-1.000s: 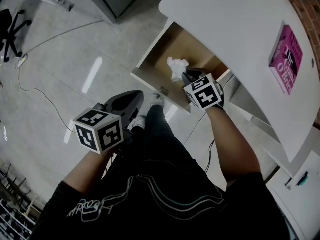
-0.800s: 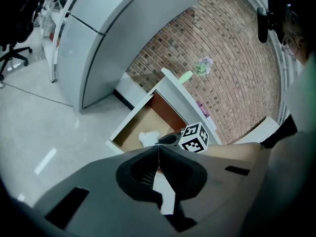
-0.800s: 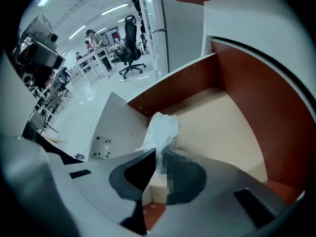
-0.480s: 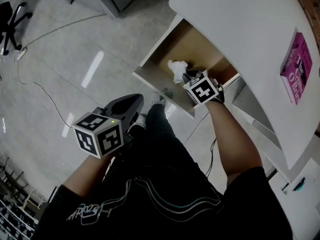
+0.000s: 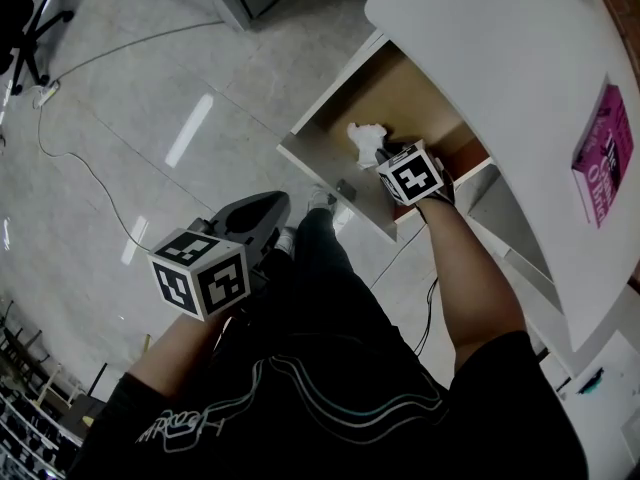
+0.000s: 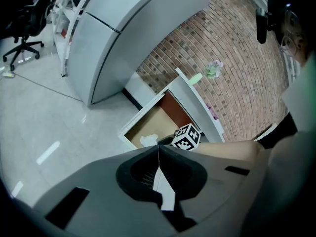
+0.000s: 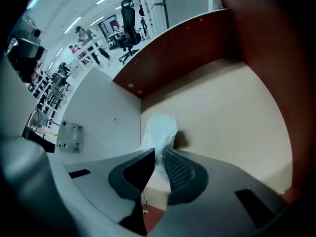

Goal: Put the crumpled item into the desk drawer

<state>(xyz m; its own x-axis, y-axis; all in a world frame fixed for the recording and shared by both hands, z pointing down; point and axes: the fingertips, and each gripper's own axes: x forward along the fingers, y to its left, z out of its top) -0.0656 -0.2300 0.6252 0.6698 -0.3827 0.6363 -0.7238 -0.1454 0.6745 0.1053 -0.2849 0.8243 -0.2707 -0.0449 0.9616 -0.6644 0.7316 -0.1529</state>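
The crumpled white paper (image 7: 159,130) hangs from my right gripper (image 7: 158,154), whose jaws are shut on its lower end, just above the tan floor of the open desk drawer (image 7: 237,117). From the head view the paper (image 5: 364,140) shows inside the drawer (image 5: 320,133), beside the right gripper's marker cube (image 5: 411,175). My left gripper (image 5: 262,211) hangs low by my leg over the floor, away from the drawer. Its jaws are shut with nothing between them (image 6: 158,149).
The white desk top (image 5: 500,58) curves over the drawer, with a pink card (image 5: 603,153) on it. A metal latch plate (image 7: 68,136) sits on the drawer's white front wall. A cable (image 5: 80,158) trails across the shiny floor. An office chair (image 6: 24,48) stands at the far left.
My right gripper has sunk with the paper down into the drawer, closer to its floor. The left gripper has dropped a little beside my leg.
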